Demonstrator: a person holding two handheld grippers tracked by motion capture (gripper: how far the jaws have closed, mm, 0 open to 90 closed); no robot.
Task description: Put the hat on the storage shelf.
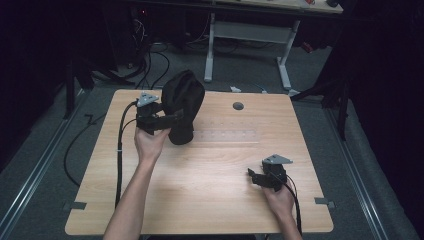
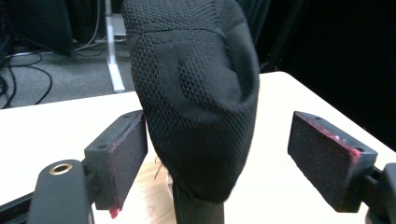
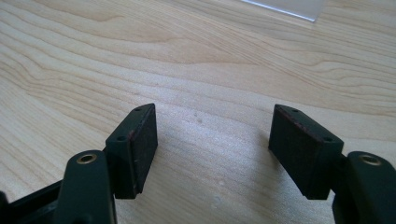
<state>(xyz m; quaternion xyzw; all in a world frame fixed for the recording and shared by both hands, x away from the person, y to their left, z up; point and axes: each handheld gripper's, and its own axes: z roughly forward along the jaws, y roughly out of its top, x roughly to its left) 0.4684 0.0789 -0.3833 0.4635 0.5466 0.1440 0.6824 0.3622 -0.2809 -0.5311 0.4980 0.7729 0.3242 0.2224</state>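
A black knit fabric cover [image 1: 182, 95] sits pulled over an upright dark stand [image 1: 181, 136] at the table's back left. My left gripper [image 1: 172, 118] is beside it, pointing right into its lower part. In the left gripper view the mesh fabric [image 2: 196, 107] hangs between the jaws of the left gripper [image 2: 219, 154]. The left pad [image 2: 133, 154] is right at the cloth and the right pad [image 2: 322, 158] stands well apart, so the jaws are open. My right gripper [image 1: 253, 176] rests open near the front right, with bare wood between its jaws [image 3: 212, 149].
A clear plastic strip [image 1: 225, 136] lies flat on the wooden table [image 1: 210, 190], right of the stand, and its corner shows in the right gripper view [image 3: 289, 7]. A round cable hole [image 1: 238, 106] lies behind it. Cables and a white desk frame [image 1: 247, 35] stand on the floor beyond.
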